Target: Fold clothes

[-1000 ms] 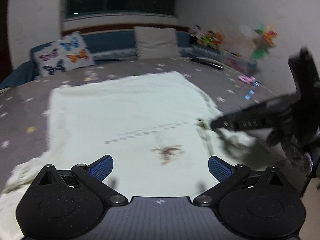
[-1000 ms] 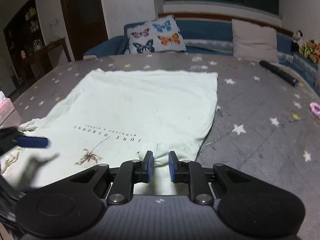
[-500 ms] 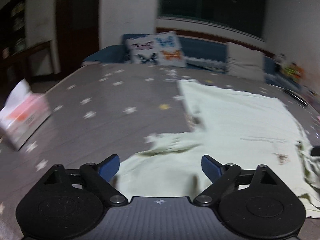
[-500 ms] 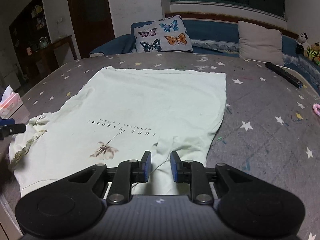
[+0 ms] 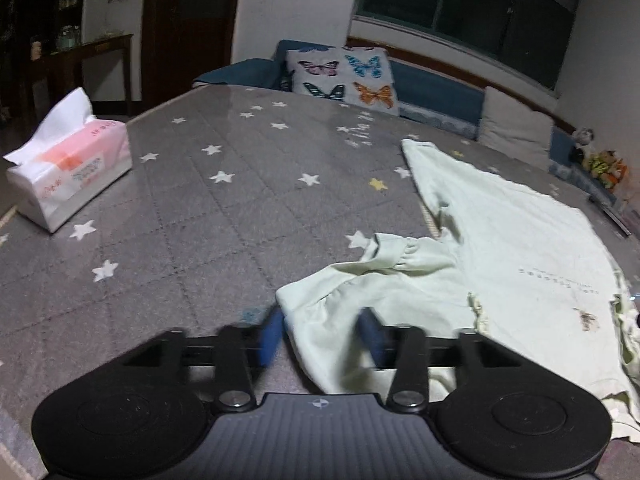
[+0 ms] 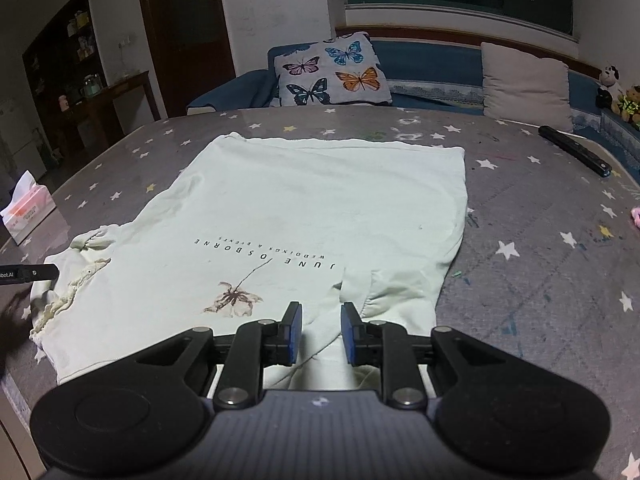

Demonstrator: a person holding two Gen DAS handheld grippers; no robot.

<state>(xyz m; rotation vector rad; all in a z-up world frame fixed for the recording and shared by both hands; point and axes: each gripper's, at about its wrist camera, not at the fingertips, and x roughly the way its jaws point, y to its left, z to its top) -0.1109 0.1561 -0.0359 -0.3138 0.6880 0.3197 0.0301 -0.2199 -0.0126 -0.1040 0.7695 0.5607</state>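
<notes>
Pale green cotton tee [image 6: 320, 208] lies face up and mostly flat on the grey star-print mat [image 5: 192, 216], print toward the camera, hem at the far end. Right gripper [image 6: 319, 334] is clenched on a bunch of fabric at the near edge by the right sleeve. Left gripper [image 5: 320, 336] jaws are closing around the left sleeve [image 5: 352, 292]; cloth sits between the blue pads, but they're motion-blurred, so no firm pinch confirmed yet.

Risks as I see them:
- Left jaws may catch only the sleeve's loose top layer or its edge, so it slips out on lift and the fold goes lopsided.
- Sleeve is already crumpled and doubled, so any crease gets locked into the fold.
- Right grip holds a bunched ridge, not a clean edge; pulling may drag the body askew.
- Uneven lift between hands skews the hem line.
- Tissue pack [image 5: 68, 168] sits well apart to the left, unlikely to interfere.
</notes>
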